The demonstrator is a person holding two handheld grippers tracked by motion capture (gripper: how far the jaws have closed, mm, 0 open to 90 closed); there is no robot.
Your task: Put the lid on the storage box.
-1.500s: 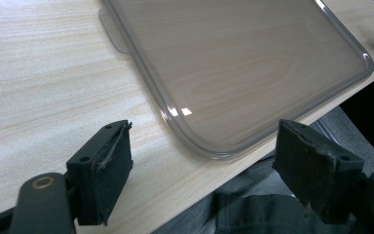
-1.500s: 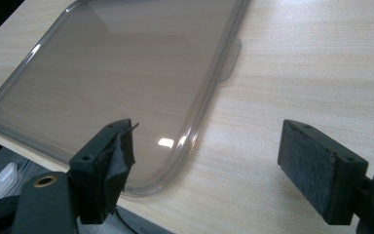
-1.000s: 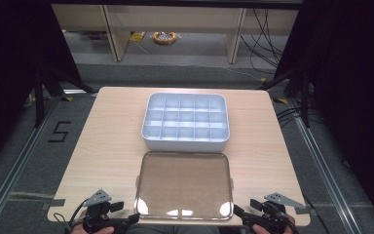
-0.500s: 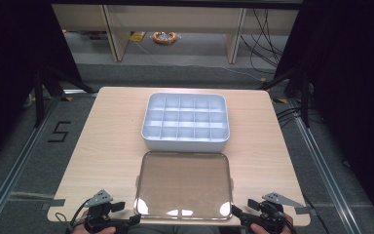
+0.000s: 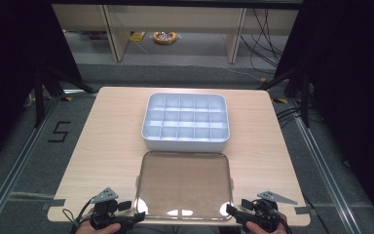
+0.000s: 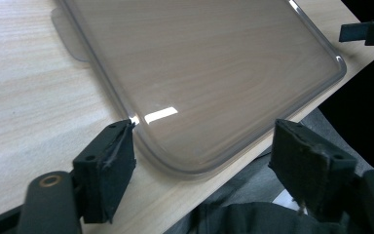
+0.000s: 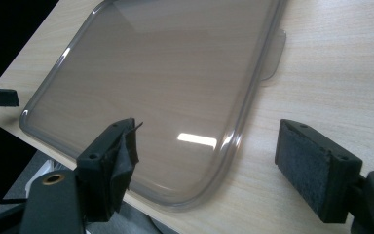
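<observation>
A clear plastic lid (image 5: 184,183) lies flat on the table's near half, in front of a white compartment box (image 5: 185,145). My left gripper (image 5: 137,218) is at the lid's near left corner. Its jaws have just been closing and stand open (image 6: 204,146) around that corner of the lid (image 6: 199,58), with no pad pressing on it. At the near right corner is my right gripper (image 5: 231,212). Its jaws have also just been closing and are open (image 7: 209,141), one pad over the lid (image 7: 160,73) and the other over bare table.
The wooden table (image 5: 112,146) has bare strips left and right of the box and lid. Its near edge runs just under both grippers, with the person's lap below. Dark frame posts and cables stand on the floor around the table.
Both grippers have edged slightly inward toward the lid's near corners. The lid and the box have not moved.
</observation>
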